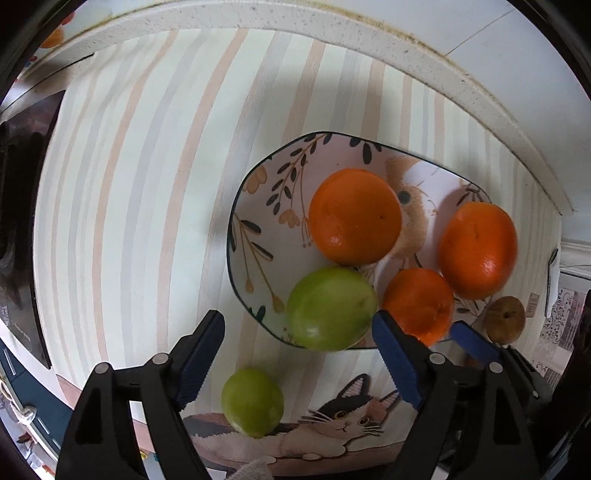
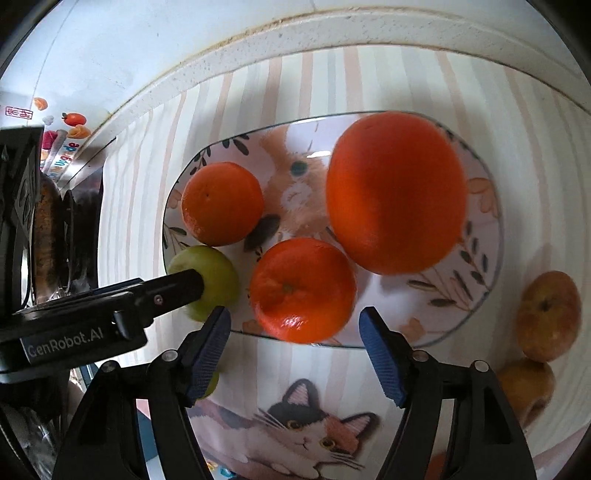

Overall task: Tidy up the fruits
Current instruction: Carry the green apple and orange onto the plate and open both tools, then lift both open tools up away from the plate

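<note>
A patterned plate (image 1: 255,236) (image 2: 484,258) holds three oranges (image 1: 354,216) (image 2: 395,192) and a green fruit (image 1: 330,308) (image 2: 218,273) at its near left rim. My left gripper (image 1: 299,354) is open, its jaws either side of that green fruit, just short of it. A second green fruit (image 1: 253,400) lies on the mat below the left gripper. My right gripper (image 2: 295,350) is open and empty, just in front of the nearest orange (image 2: 303,290). The left gripper's body shows in the right wrist view (image 2: 110,317), touching the green fruit.
Two brownish fruits (image 2: 546,314) (image 2: 524,384) lie on the striped cat mat (image 1: 147,184) right of the plate; one shows in the left view (image 1: 504,319). A stone counter edge (image 1: 295,18) and a white wall run behind. A dark stove (image 1: 18,184) lies to the left.
</note>
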Demonstrator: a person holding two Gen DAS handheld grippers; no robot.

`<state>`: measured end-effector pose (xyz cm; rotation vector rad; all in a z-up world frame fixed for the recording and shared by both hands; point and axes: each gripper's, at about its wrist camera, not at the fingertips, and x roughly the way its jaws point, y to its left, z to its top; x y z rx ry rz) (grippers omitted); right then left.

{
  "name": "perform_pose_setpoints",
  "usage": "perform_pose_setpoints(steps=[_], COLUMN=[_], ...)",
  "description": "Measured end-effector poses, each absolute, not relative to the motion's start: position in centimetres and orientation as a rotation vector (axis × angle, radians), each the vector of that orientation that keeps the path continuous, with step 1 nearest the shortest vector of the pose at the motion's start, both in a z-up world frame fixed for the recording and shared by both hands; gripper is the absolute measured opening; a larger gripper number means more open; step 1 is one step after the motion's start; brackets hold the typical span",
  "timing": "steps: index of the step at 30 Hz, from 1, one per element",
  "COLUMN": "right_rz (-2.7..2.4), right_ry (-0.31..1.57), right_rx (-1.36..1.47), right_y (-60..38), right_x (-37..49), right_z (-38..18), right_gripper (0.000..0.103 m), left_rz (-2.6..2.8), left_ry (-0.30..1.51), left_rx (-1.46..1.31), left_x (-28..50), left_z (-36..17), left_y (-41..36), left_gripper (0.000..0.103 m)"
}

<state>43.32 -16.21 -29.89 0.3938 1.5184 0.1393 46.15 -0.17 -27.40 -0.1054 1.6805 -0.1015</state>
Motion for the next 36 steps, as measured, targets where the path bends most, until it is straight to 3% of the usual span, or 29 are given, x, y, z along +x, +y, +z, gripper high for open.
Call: perform_pose_setpoints(steps=[1,7,16,36], right_rz=[0.134,0.082,0.064,0.110], right_ry=[1.515,1.473,1.377,1.146], right_rx=[0.391,0.350,0.273,0.181], right_y=[-16.5,-18.7,-19.0,-18.0], right_x=[43.1,40.9,38.2,29.6], right_z=[-29.7,-26.9,-22.1,-10.7], right_gripper=[0.087,0.093,0.093,0.093], left_rz=[-0.098,-0.080,-0.057,-0.100], left_ry=[1.669,1.583,1.405,1.212], left_rx=[-0.103,-0.068,0.007,-0.001], left_x=[45.6,43.7,40.4,32.4], left_z=[-26.8,-23.6,-18.4,-10.6], left_y=[-0.2,0.5,0.7,0.4], left_gripper=[0.081,0.081,0.081,0.081])
